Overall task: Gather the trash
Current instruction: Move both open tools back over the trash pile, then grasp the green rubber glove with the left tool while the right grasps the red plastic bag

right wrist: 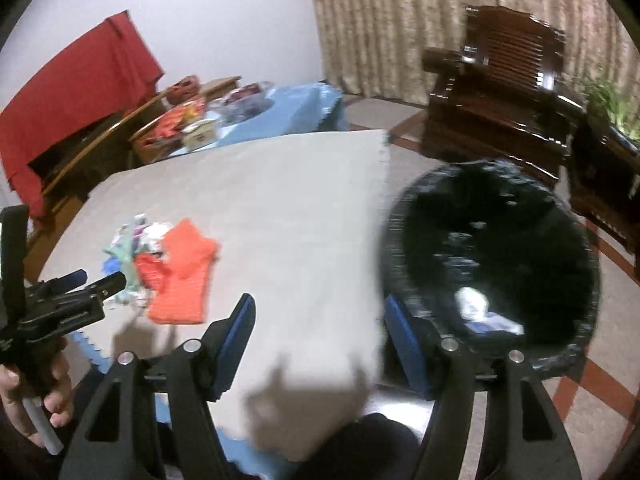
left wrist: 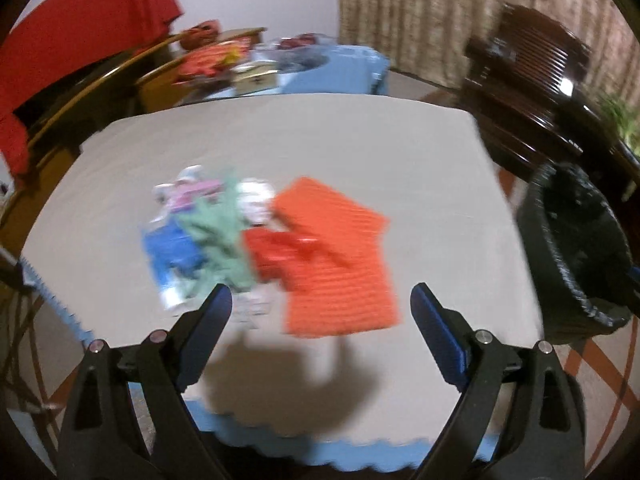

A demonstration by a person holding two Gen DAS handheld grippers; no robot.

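Trash pile (left wrist: 256, 240) is lying on the gray table cover (left wrist: 320, 140), just ahead of the left gripper (left wrist: 322, 296), w/ nothing between its fingers. Pile is blurred but showing an orange ribbed wrapper (left wrist: 336, 256), a red piece (left wrist: 276, 252), a green crumpled piece (left wrist: 220, 236), a blue packet (left wrist: 172, 248) and white/pink scraps (left wrist: 192, 192), all touching or overlapping. Left gripper's blue-padded fingers (left wrist: 216, 312) are standing wide apart, holding nothing; tips are sitting at the near edge of the pile, left one over the green piece's near end.

In the right wrist view, the left gripper (right wrist: 92, 280) is being held by a hand (right wrist: 44, 384) at the left edge, pointing toward the pile (right wrist: 160, 264). Right gripper (right wrist: 320, 308) is also spread open and empty, its left finger over the table cover (right wrist: 280, 200), its right finger at the rim of the black-lined trash bin (right wrist: 492, 264). Pile is lying well to the left of the right gripper.

Bin is standing just beside the table's right edge, also showing in the left view (left wrist: 576, 252). Inside it, a white & blue item (right wrist: 484, 312) is resting near the bottom; can't tell what it is.
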